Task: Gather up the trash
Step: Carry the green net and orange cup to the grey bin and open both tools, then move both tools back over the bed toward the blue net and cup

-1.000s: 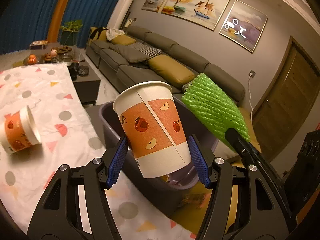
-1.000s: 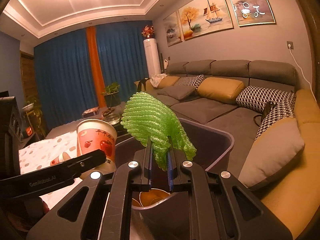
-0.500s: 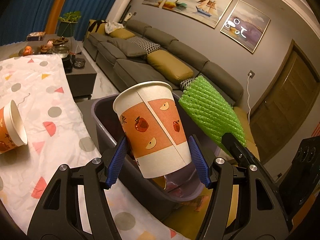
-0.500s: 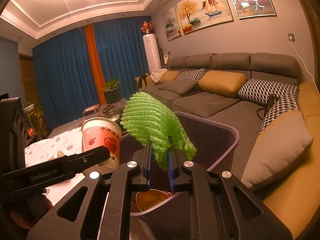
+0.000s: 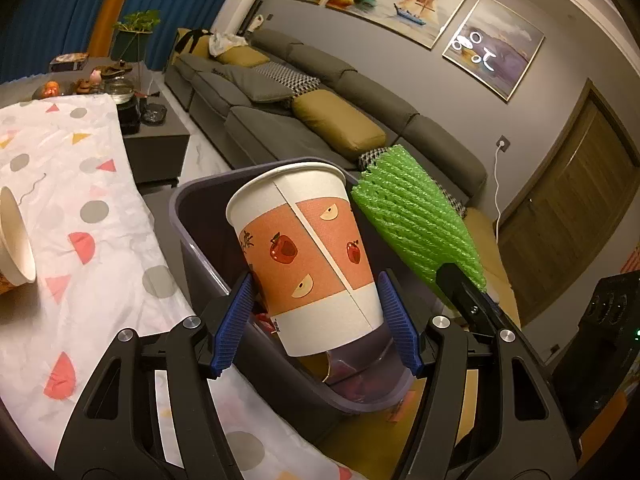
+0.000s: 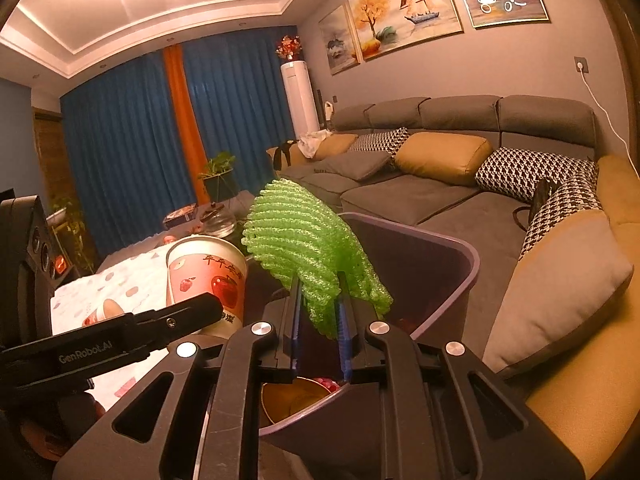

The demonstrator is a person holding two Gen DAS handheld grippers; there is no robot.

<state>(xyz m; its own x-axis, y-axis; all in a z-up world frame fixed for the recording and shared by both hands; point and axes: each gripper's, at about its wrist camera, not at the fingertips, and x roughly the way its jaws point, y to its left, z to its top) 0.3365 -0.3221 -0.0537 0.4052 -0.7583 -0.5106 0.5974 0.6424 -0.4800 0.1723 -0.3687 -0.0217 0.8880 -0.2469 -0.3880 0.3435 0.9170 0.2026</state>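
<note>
A paper cup with an orange band and apple prints sits upright between the blue pads of my left gripper, which is shut on its lower half. It hangs above the open mouth of a purple-grey bin. My right gripper is shut on a green foam net, also over the bin. In the left wrist view the net stands just right of the cup. A second cup lies on its side on the table.
The table carries a white cloth with coloured dots and triangles, and the bin stands against its edge. Trash, including a brown cup, lies in the bin. A grey sofa with cushions runs behind; a dark side table stands further back.
Both grippers have moved forward and a little down with their loads, so the bin's mouth now lies closer beneath them. The lying cup has slid towards the left edge of view.
</note>
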